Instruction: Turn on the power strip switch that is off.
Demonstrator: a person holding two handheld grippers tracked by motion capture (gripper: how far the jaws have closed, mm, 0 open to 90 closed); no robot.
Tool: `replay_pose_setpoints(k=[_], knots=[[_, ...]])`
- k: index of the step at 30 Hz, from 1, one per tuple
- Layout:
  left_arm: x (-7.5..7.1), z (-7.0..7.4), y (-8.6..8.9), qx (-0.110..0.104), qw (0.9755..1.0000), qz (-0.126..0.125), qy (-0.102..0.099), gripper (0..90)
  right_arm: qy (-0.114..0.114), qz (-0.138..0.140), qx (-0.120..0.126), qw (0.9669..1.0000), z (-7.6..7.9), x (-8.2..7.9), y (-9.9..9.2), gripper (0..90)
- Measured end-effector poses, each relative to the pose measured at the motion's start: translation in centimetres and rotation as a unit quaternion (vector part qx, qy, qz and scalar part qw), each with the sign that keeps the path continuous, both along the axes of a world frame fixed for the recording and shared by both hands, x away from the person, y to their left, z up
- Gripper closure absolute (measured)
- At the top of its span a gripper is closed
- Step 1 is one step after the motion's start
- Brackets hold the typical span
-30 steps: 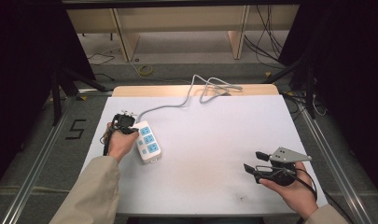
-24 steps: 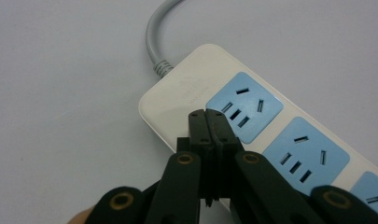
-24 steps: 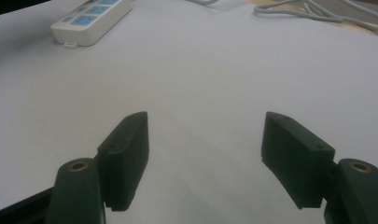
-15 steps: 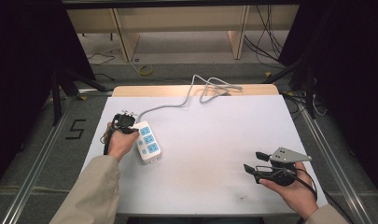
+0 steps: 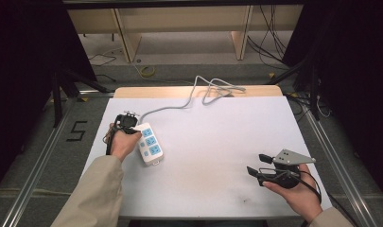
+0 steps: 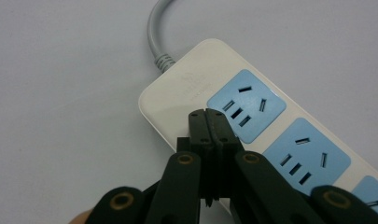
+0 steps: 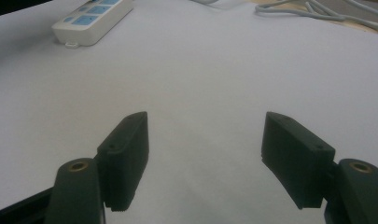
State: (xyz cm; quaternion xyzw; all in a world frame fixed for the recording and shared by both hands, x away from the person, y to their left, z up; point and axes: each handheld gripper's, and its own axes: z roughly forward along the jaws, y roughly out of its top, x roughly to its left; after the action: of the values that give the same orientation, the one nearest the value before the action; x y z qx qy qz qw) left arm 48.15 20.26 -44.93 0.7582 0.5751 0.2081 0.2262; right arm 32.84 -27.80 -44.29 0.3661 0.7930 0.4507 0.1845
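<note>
Power strip (image 5: 149, 144) lies near the table's (image 5: 217, 142) left edge, its grey cord (image 5: 198, 92) running off over the far edge; the left gripper (image 6: 208, 114), jaws pressed together on nothing, has its tips on the strip's cord end just beside the first blue socket (image 6: 246, 105), so a press or nudge seems in hand, hardly finished; the right gripper (image 7: 205, 154), jaws spread wide, waits near the right front corner, well apart; no plug is seen in any socket.
</note>
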Motion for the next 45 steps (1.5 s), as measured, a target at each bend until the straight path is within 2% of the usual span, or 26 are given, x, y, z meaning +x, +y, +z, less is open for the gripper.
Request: replay_pose_setpoints(k=[12,30,45], knots=[[0.35,0.2,-0.6,0.029,0.9995,-0.005,0.015,90.0,0.001,0.001,0.0,1.0,-0.03,-0.01,-0.01,32.6],[0.56,0.27,-0.52,0.022,0.9995,-0.005,0.023,90.0,0.003,0.003,0.0,1.0,-0.08,-0.01,0.08,32.7],[0.59,0.26,-0.69,0.03,0.9992,-0.006,0.024,90.0,0.003,0.003,0.0,1.0,-0.03,-0.04,0.11,32.9]])
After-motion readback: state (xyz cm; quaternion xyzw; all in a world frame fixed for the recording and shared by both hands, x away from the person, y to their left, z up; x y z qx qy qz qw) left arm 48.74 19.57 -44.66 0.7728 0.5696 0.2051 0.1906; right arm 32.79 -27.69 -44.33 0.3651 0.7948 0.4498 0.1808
